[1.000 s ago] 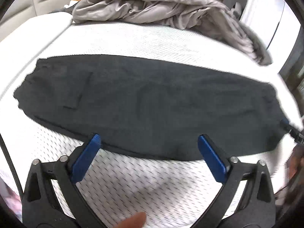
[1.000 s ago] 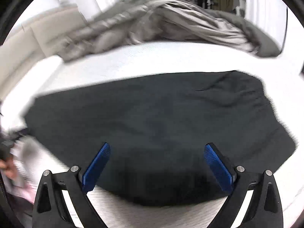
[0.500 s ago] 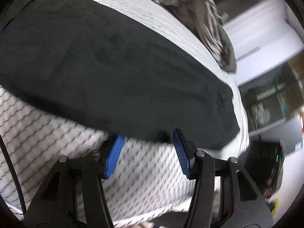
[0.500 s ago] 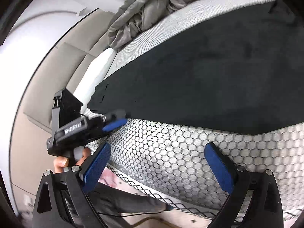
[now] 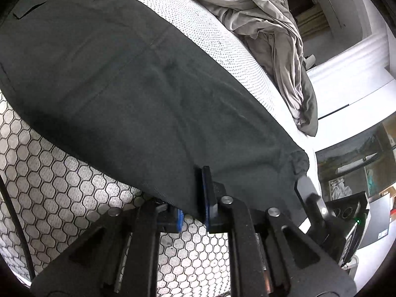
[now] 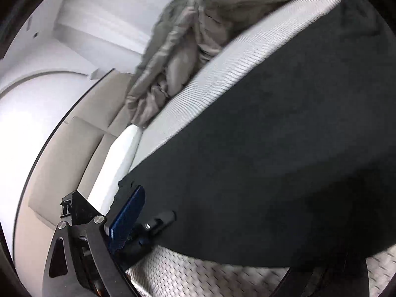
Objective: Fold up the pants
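Dark pants (image 5: 138,91) lie folded lengthwise across a white bed. My left gripper (image 5: 194,198) is shut on the near edge of the pants close to the cuff end (image 5: 297,159). In the right wrist view the pants (image 6: 272,143) fill the frame. My right gripper (image 6: 210,242) is at the same cuff corner; its left blue finger (image 6: 126,217) shows, its right finger is hidden under the cloth. The other gripper's black tip (image 6: 158,222) sits just beside it.
A rumpled grey duvet (image 5: 269,34) lies at the far side of the bed (image 5: 74,198), also in the right wrist view (image 6: 178,57). A beige padded headboard (image 6: 74,153) is at the left. Shelves and a black device (image 5: 351,212) stand past the bed's right end.
Both grippers dropped low to the cuff end of the pants. The left jaws went from wide open to shut on the cloth edge. The right gripper slid onto the same corner.
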A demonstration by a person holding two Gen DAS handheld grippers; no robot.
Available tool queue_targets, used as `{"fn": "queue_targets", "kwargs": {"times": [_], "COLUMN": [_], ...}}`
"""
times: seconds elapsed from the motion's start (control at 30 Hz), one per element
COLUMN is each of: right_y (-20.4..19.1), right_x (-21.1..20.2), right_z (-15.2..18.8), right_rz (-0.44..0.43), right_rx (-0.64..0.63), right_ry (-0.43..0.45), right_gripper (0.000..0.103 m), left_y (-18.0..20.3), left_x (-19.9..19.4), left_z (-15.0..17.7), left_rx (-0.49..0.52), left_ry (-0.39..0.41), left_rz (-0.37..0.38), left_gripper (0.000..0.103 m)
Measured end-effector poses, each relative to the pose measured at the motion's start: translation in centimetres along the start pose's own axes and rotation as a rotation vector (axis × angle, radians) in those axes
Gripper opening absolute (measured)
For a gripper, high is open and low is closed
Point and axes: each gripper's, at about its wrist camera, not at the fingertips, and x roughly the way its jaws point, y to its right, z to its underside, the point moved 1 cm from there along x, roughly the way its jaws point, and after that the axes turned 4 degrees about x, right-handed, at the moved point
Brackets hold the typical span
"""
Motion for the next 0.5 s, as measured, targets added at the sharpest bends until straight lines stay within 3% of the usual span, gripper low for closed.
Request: {"fn": "queue_targets", "kwargs": {"times": [0.13, 0.17, 0.2, 0.27, 0.4, 0.5], "right_y": [0.4, 0.8, 1.6, 3.2, 4.8, 7.4], "right_x": [0.8, 1.0, 1.4, 1.0, -1.3, -2.7], "right_z": [0.4, 0.3, 0.2, 0.0, -0.9, -1.8], "right_rz": [0.06, 0.085, 0.106, 0.062, 0.078, 0.006], "right_rx": [0.006, 0.01, 0.036, 0.103, 0.121, 0.249], "right_ry": [-0.041, -0.041, -0.041, -0.045, 0.013, -0.005], "right_gripper": [0.063, 0.037, 0.017, 0.007, 0.006, 0.006], "left_y": [-0.2, -0.2, -0.2, 0.3, -0.1, -0.5], "left_x": [0.1, 0.2, 0.3, 0.6, 0.4, 0.5], "left_z": [-0.4, -0.4, -0.4, -0.7, -0.9, -0.8], "left_rx": [-0.038, -0.034, -0.028, -0.017, -0.006, -0.006], "left_ry": [-0.004, -0.005, -0.001, -0.003, 0.005, -0.019], "left_rz": [0.028, 0.023, 0.021, 0.017, -0.002, 0.016], "left_gripper": [0.009, 0.009, 0.009, 0.009, 0.008, 0.008]}}
